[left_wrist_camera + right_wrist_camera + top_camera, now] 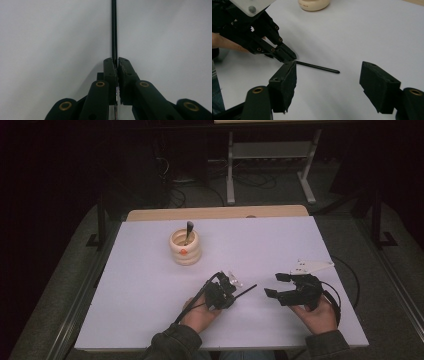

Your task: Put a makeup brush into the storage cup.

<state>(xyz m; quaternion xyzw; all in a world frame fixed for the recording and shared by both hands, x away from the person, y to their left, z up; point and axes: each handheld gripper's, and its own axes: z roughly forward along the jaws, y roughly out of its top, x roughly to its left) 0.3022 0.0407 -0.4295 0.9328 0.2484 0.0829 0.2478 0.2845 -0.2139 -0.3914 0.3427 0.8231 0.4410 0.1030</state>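
Observation:
A thin black rod (246, 290) lies low over the white table (150, 285), and my left gripper (234, 294) is shut on one end of it. In the left gripper view the rod (114, 30) runs straight out from between the closed jaws of my left gripper (117, 60). My right gripper (272, 285) stands open to the right of the rod's free tip, nothing between its jaws. In the right gripper view the rod (319, 67) points right from the left gripper (288, 57), beyond the wide-apart jaws of my right gripper (329, 80).
A cream ribbed cup (185, 249) stands at the table's back middle with a dark-handled utensil (189, 231) in it; its base (313, 5) appears in the right gripper view. A wooden strip (215, 212) edges the far side. Cables trail from both grippers.

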